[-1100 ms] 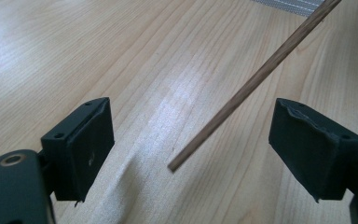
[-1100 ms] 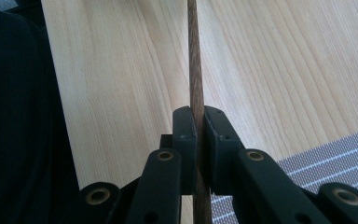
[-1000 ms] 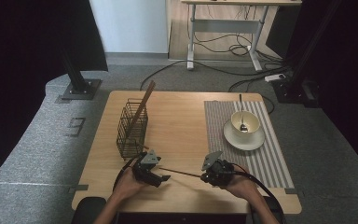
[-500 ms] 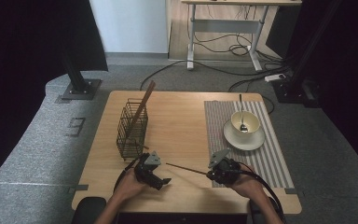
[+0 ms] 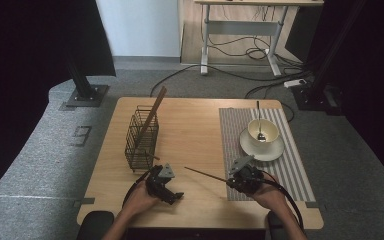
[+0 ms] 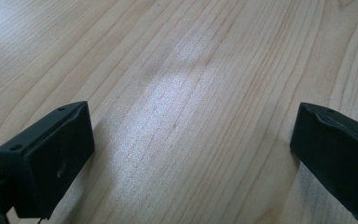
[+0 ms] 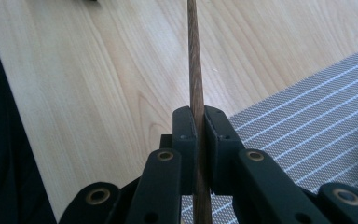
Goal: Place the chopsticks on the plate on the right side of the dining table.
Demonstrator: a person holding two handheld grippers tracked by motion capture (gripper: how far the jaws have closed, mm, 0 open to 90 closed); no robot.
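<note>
A thin brown chopstick [image 5: 205, 174] hangs level just above the wooden table [image 5: 195, 125], its tip pointing left. My right gripper [image 5: 228, 180] is shut on its right end at the striped mat's left edge. In the right gripper view the chopstick [image 7: 193, 56] runs straight up from between the closed pads of my right gripper [image 7: 199, 121]. My left gripper [image 5: 175, 196] rests near the table's front edge, left of the chopstick's tip. Its jaws have just been opening. In the left gripper view my left gripper [image 6: 193, 140] stands wide open over bare wood.
A black wire basket [image 5: 141, 137] stands on the table's left with a second chopstick [image 5: 152, 112] leaning out of it. A grey striped mat [image 5: 290, 170] on the right carries a cream bowl [image 5: 269, 129] with a spoon [image 5: 260, 125] on a saucer [image 5: 262, 152].
The right gripper has drawn the chopstick to the right, so its tip no longer reaches the left gripper. The left gripper has stayed in place.
</note>
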